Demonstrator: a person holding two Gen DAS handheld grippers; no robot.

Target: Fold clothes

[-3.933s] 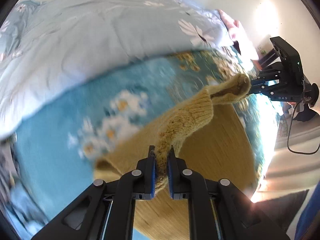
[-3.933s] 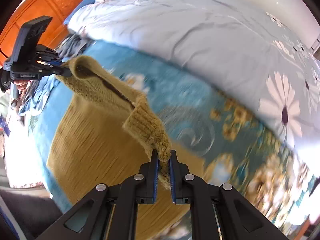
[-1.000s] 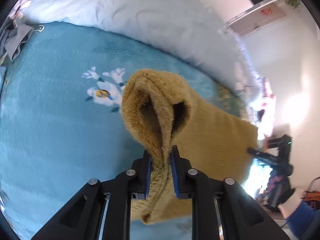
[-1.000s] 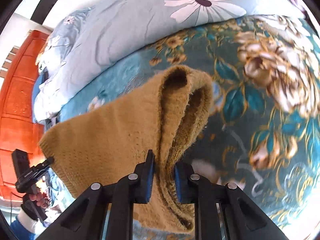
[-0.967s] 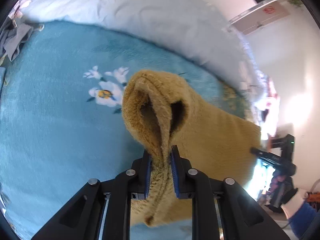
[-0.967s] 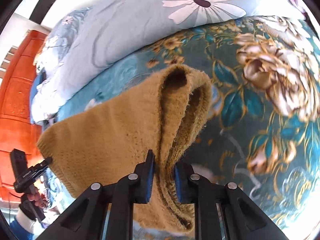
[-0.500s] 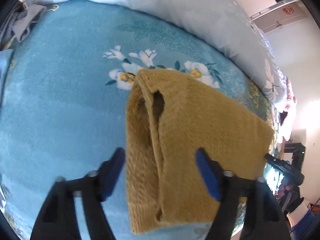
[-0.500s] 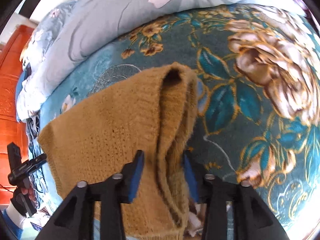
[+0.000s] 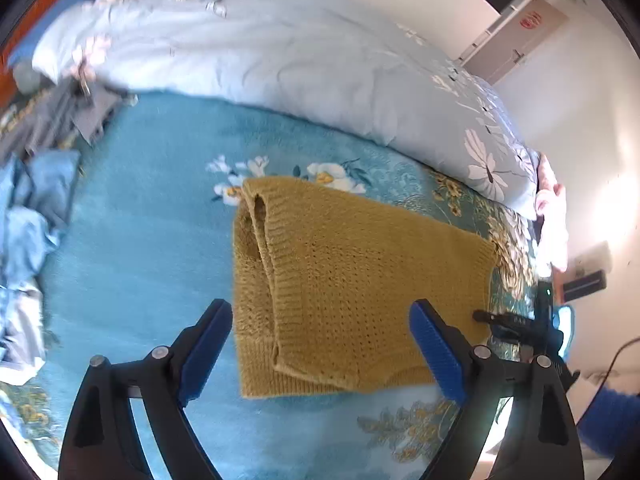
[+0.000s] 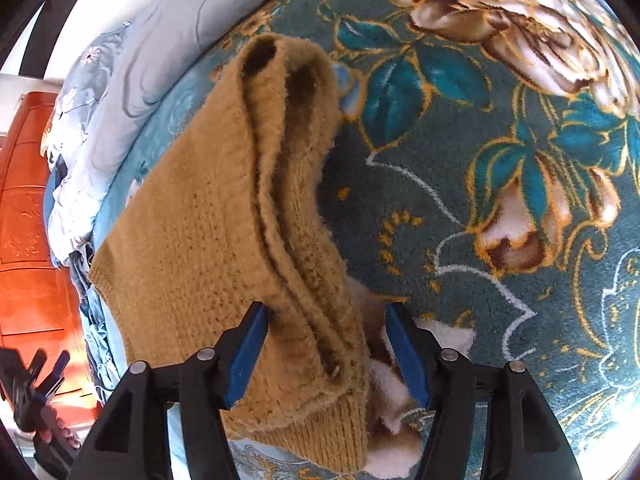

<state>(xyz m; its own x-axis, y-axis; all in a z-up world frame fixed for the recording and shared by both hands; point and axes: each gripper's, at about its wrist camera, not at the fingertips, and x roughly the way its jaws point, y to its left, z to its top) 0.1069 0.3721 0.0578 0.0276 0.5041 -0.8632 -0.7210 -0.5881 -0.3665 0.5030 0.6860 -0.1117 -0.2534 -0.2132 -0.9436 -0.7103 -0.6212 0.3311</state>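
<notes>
A mustard-yellow knit sweater (image 9: 352, 280) lies folded flat on the teal floral blanket (image 9: 132, 264), with layered folded edges at its left side. My left gripper (image 9: 320, 348) is open and empty above the sweater's near edge. In the right wrist view the sweater (image 10: 224, 220) shows its stacked folded edge. My right gripper (image 10: 324, 344) is open, its fingers either side of that edge without holding it. The right gripper also shows in the left wrist view (image 9: 516, 324) at the sweater's right end.
A light blue floral duvet (image 9: 300, 60) is bunched along the far side of the bed. Blue and grey clothes (image 9: 28, 208) are piled at the left. An orange wooden headboard (image 10: 28, 220) stands beyond. A white wall and door (image 9: 520, 32) are at the far right.
Both grippers opened and let go of the sweater, which now lies folded on the blanket. Both have drawn back from it; the left one opened wider.
</notes>
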